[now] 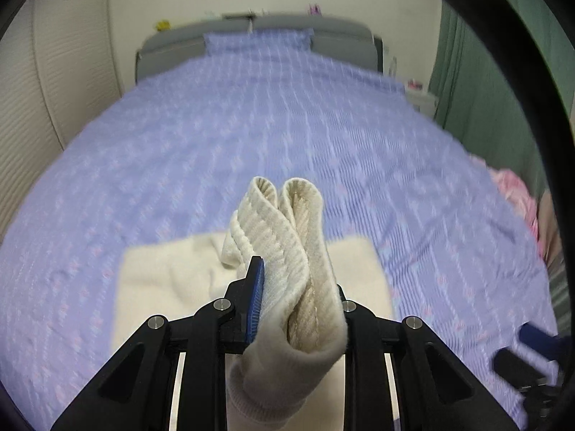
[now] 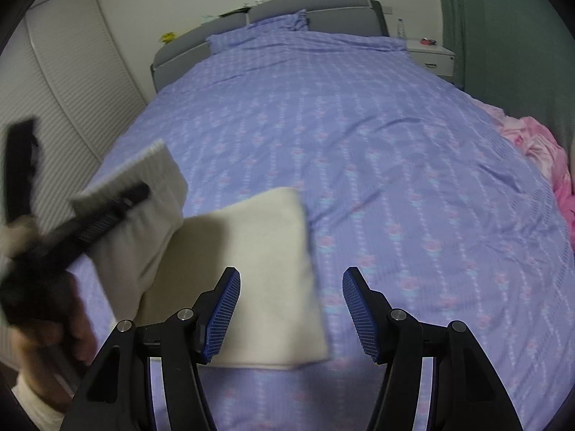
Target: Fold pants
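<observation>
In left claw: cream pants

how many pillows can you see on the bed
1: a purple pillow at the head of the bed, leaning on the grey headboard. Others could be hidden under the cover.

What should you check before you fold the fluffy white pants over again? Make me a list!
1. Left tool shut on the ribbed end of the cream knit pants: ok.
2. Right tool open and holding nothing: ok.
3. Folded part of the pants lies flat on the purple patterned bedspread: ok.
4. Bedspread beyond the pants is bare for laying the fold: ok.
5. Pink crumpled cloth sits apart from the pants: ok.
6. Edges line up: cannot tell, the view is blurred.
</observation>
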